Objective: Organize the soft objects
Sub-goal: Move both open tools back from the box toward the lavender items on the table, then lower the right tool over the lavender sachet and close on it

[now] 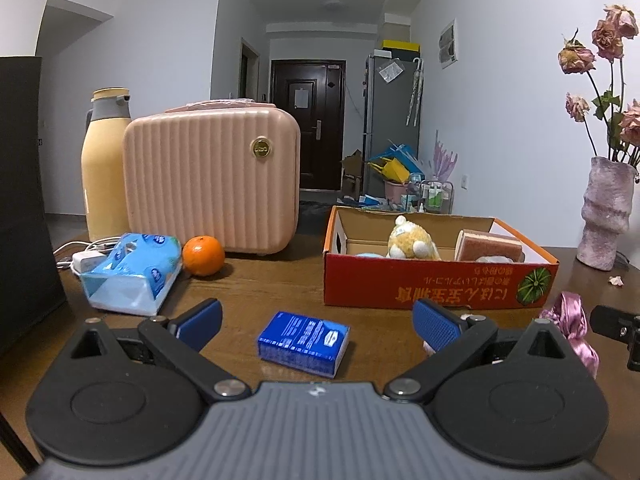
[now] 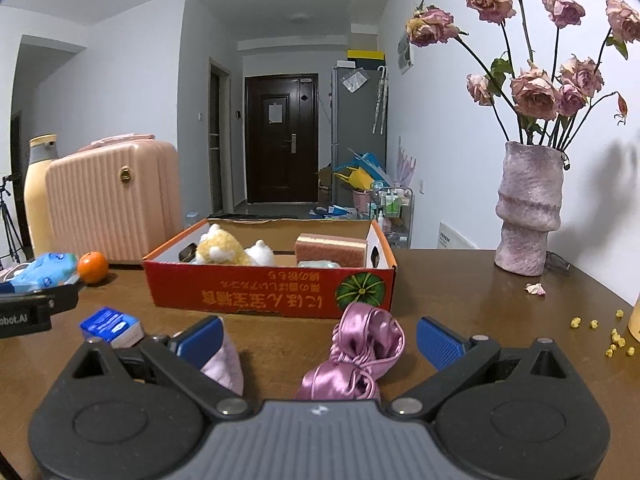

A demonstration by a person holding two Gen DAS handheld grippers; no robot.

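My left gripper [image 1: 318, 326] is open, with a small blue tissue pack [image 1: 303, 343] lying on the table between its fingers. My right gripper [image 2: 318, 338] is open too, and a purple satin scrunchie [image 2: 360, 350] lies between its fingers; a pale pink cloth [image 2: 226, 366] sits under its left finger. The red cardboard box [image 1: 436, 284] holds a yellow plush toy [image 1: 410, 240] and a pink sponge [image 1: 490, 246]. The same box [image 2: 272, 292], plush toy [image 2: 220, 248] and sponge [image 2: 330, 250] show in the right wrist view. A larger blue tissue pack [image 1: 132, 272] lies at the left.
A pink ribbed case [image 1: 212, 176], a yellow flask [image 1: 102, 168] and an orange [image 1: 203, 256] stand at the back left, with a charger and cable [image 1: 86, 258]. A pink vase of dried roses [image 2: 528, 208] stands at the right; petals and yellow crumbs [image 2: 616, 340] lie nearby.
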